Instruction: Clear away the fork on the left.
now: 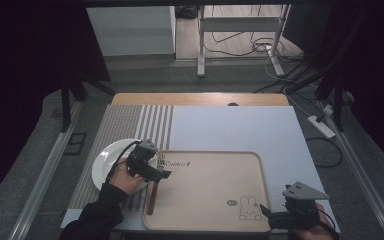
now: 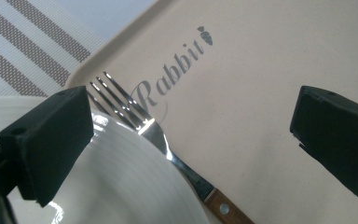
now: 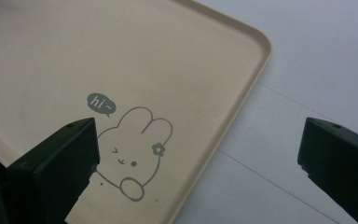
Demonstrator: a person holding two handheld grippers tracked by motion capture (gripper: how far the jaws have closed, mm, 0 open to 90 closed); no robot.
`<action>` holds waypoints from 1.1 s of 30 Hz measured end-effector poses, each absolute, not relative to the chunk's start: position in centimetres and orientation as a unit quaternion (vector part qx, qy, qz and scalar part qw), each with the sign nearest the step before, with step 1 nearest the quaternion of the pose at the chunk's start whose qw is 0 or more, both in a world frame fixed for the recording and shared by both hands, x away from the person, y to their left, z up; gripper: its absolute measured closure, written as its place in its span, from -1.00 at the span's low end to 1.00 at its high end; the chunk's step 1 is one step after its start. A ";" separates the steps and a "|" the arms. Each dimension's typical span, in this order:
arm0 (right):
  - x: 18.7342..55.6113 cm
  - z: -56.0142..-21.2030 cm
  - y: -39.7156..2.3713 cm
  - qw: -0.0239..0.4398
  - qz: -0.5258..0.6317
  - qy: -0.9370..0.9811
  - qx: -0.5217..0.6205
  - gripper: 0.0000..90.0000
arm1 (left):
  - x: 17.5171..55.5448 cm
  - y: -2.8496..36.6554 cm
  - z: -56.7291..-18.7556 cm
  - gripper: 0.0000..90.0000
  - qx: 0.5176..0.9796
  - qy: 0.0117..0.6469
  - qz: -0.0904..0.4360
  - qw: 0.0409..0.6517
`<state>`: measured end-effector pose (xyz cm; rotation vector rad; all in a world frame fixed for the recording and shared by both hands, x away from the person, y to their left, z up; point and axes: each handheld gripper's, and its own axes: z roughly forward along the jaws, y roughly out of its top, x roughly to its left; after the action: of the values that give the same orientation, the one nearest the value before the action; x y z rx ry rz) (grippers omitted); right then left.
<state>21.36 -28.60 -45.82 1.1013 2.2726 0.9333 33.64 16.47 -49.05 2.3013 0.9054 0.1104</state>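
Note:
A beige tray (image 1: 215,180) printed with "Rabbit" (image 2: 177,70) and a cartoon rabbit (image 3: 130,154) lies at the near middle of the table. A fork (image 1: 152,195) with a wooden handle rests along the tray's left side, its tines (image 2: 116,100) pointing away from me. Right beside it sits a white plate (image 1: 107,162), whose rim (image 2: 135,154) hides part of the fork in the left gripper view. My left gripper (image 1: 162,175) hovers open over the fork and the plate's edge, with nothing pressed between its jaws (image 2: 191,121). My right gripper (image 1: 265,210) stands open over the tray's near right corner (image 3: 200,140).
A striped placemat (image 1: 130,125) lies under the plate on the left. A white board (image 1: 240,130) covers the rest of the table, with a wooden edge (image 1: 200,98) at the back. On the floor to the right are a power strip (image 1: 321,126) and cables.

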 end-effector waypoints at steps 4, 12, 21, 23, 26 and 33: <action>21.4 -45.8 -28.6 0.222 0.338 0.823 0.398 -1.00 | 33.4 16.8 -49.3 -1.00 0.879 0.344 0.046 0.326; 21.4 -45.8 -28.5 0.223 0.335 0.824 0.399 -1.00 | 32.5 17.9 -49.2 -1.00 0.877 0.341 0.044 0.337; 21.4 -45.8 -28.5 0.224 0.334 0.824 0.400 -1.00 | 30.9 20.1 -49.2 -1.00 0.862 0.360 0.038 0.356; 21.4 -45.8 -28.5 0.223 0.333 0.824 0.400 -1.00 | 30.4 20.8 -49.1 -1.00 0.857 0.367 0.044 0.360; 21.4 -45.9 -28.5 0.223 0.334 0.824 0.400 -1.00 | 29.8 21.6 -49.1 -1.00 0.850 0.375 0.049 0.367; 21.4 -45.9 -28.5 0.222 0.333 0.824 0.400 -1.00 | 28.5 22.8 -49.0 -1.00 0.839 0.387 0.054 0.379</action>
<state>21.40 -28.49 -45.85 1.1057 2.2775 0.9195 28.53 22.77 -49.00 2.1440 0.9879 0.1385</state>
